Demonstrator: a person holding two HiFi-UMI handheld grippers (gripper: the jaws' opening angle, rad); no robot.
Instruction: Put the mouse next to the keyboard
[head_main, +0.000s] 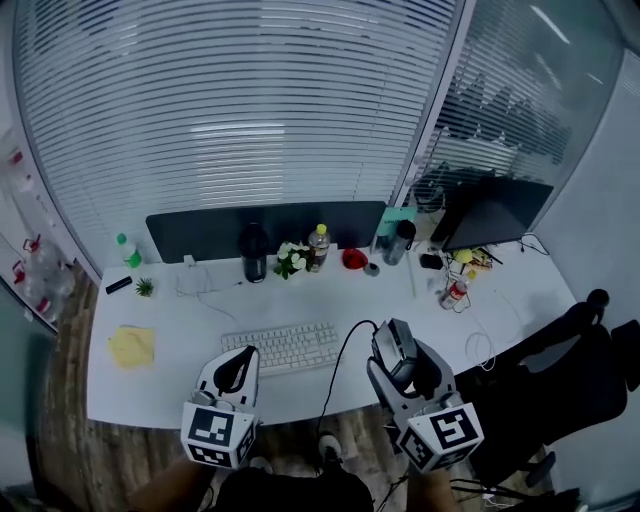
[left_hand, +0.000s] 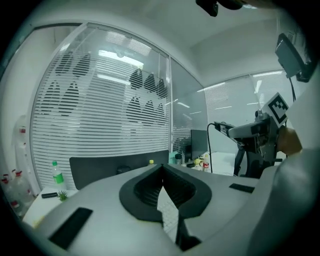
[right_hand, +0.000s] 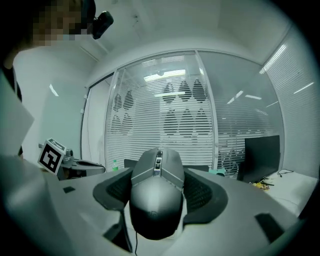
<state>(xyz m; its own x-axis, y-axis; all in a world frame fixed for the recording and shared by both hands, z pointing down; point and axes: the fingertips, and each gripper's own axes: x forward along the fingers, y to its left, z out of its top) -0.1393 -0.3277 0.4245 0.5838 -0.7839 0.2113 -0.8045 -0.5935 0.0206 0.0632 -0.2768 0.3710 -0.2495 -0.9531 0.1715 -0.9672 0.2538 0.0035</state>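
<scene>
A dark grey wired mouse (head_main: 397, 352) is clamped between the jaws of my right gripper (head_main: 396, 342), held above the desk's front edge to the right of the white keyboard (head_main: 281, 346). Its black cable (head_main: 340, 375) hangs in a curve towards the floor. In the right gripper view the mouse (right_hand: 157, 195) fills the space between the pads, buttons pointing away. My left gripper (head_main: 240, 360) hovers over the keyboard's near left part. Its jaws meet at the tips (left_hand: 161, 172) with nothing held, and keyboard keys (left_hand: 170, 216) show through the slit.
The white desk (head_main: 160, 380) carries a yellow cloth (head_main: 132, 346) at the left, and a black flask (head_main: 254, 252), flowers (head_main: 291, 258), bottles (head_main: 318, 247) and a dark partition (head_main: 265, 228) along the back. A monitor (head_main: 495, 215) and clutter sit at the back right; a black chair (head_main: 585, 355) stands at the right.
</scene>
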